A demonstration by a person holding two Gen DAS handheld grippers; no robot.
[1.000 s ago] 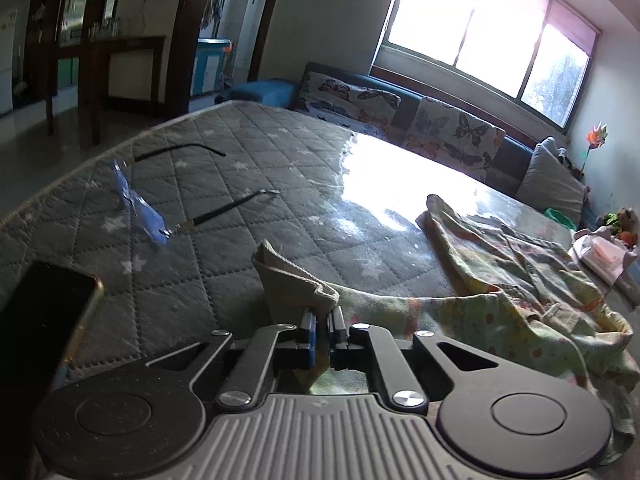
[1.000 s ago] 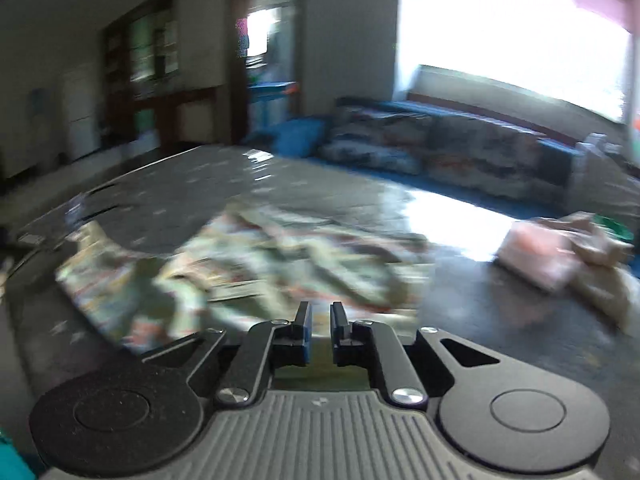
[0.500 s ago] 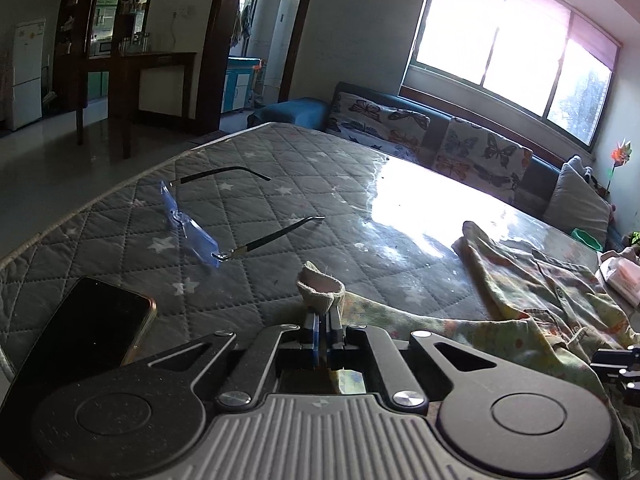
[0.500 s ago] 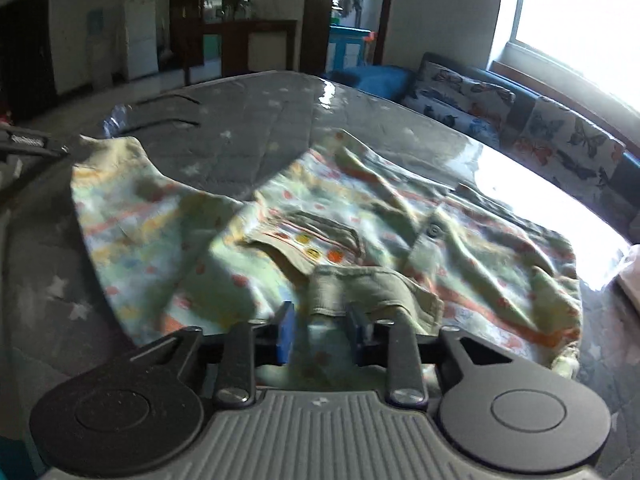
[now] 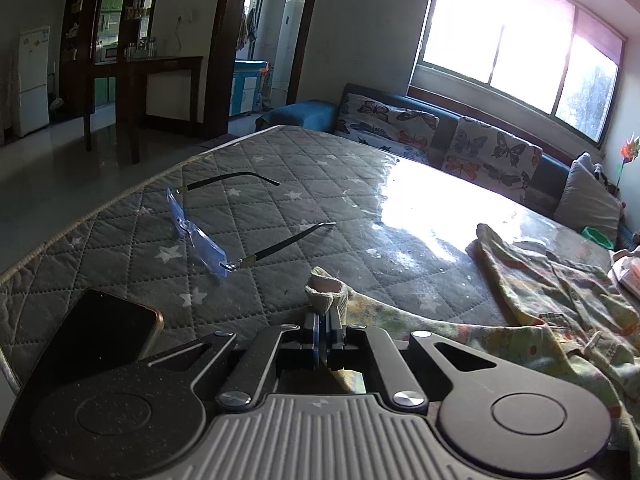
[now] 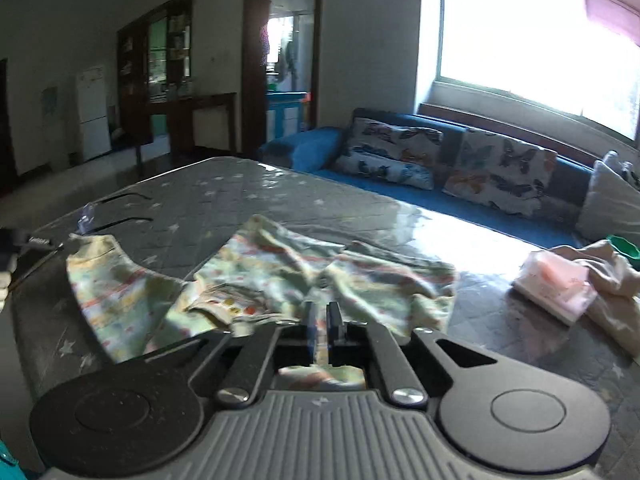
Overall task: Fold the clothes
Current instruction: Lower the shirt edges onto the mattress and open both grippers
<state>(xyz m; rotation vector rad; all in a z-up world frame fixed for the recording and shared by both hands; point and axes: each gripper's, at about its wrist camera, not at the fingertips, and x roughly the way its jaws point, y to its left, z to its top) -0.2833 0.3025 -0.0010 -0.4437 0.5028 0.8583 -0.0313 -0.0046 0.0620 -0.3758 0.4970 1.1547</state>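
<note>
A pair of glasses [image 5: 208, 236] with blue-tinted lenses lies open on the quilted grey mattress [image 5: 280, 168], ahead and left of the left jaws. A dark phone [image 5: 100, 334] rests just left of those jaws. Right of the right jaws sits a pink and cream folded pile [image 6: 576, 280]. Butterfly-print cushions [image 6: 496, 172] line the blue sofa [image 6: 304, 148] beyond.

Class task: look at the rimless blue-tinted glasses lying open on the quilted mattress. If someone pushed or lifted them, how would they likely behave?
The rimless blue-tinted glasses probably weigh little: thin dark arms, no frame round the lenses. Pushed, they would likely slide or snag on the grey quilted star-print mattress rather than roll, since they rest on lens edges and splayed arms. They look fragile; lifting by one arm might twist the hinge.
</note>
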